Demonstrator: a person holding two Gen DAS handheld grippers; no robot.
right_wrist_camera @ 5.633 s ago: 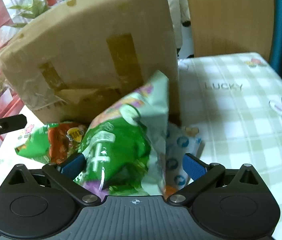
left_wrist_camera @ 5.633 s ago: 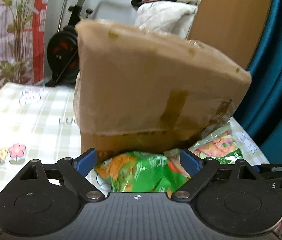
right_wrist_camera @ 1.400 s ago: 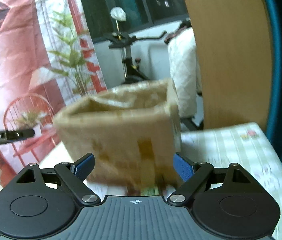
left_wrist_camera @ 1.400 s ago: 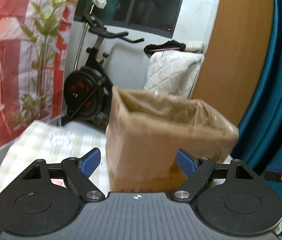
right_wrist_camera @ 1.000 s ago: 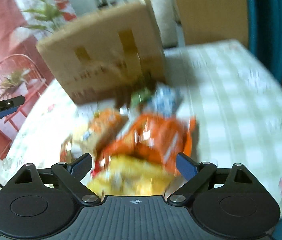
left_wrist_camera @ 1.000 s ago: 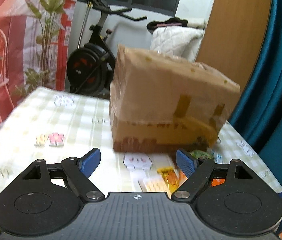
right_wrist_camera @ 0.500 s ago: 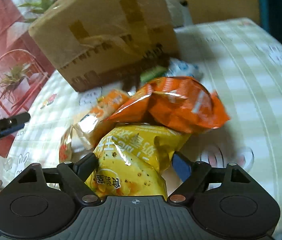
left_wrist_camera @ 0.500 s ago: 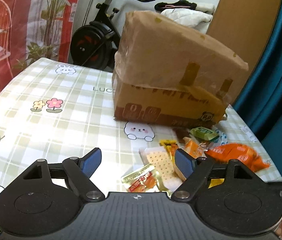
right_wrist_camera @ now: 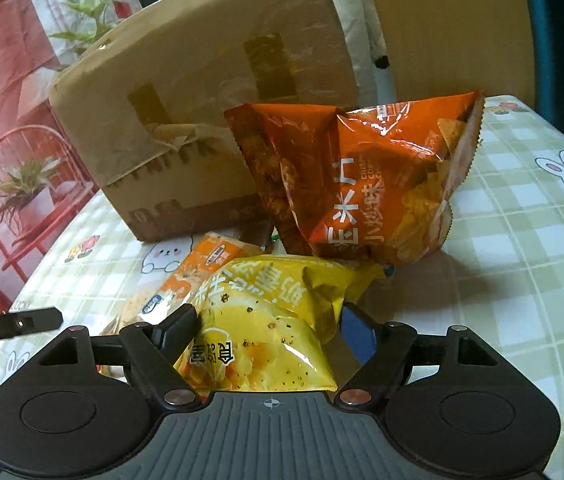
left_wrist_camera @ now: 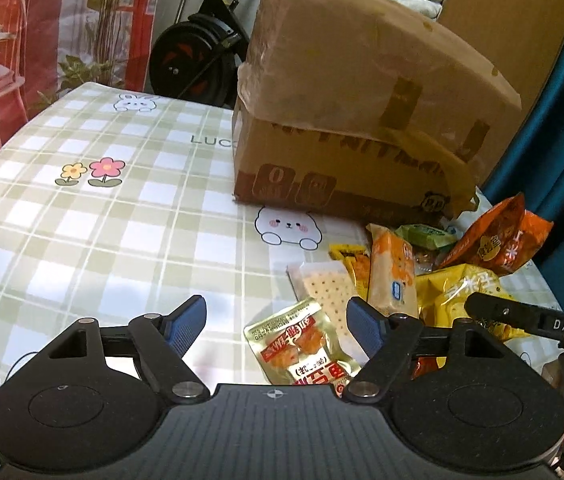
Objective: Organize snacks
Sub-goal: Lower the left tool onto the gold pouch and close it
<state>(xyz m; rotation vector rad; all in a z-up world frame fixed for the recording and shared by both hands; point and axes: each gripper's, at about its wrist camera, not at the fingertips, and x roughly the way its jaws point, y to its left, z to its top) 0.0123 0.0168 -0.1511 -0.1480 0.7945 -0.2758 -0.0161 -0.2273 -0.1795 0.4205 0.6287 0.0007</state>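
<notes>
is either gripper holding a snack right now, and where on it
The left gripper is open and holds nothing. The right gripper has its jaws around the near end of the yellow chip bag; a firm grip cannot be told.

Landmark: cardboard box (left_wrist_camera: pixel 362 120), upside down, tape strips across its upper face.
Orange chip bag (right_wrist_camera: pixel 366 184): puffed, sealed, propped upright against the box front.
Yellow chip bag (right_wrist_camera: pixel 258 328): puffed, lying flat just in front of the orange bag, farther from the box.
Orange cracker pack (left_wrist_camera: pixel 392 272): long, lying near the box front.
Clear cracker pack (left_wrist_camera: pixel 324 284): flat, beside the orange cracker pack.
Gold sachet (left_wrist_camera: pixel 302 348): flat, farthest from the box.
Green packet (left_wrist_camera: pixel 422 235): small, close to the box base.
</notes>
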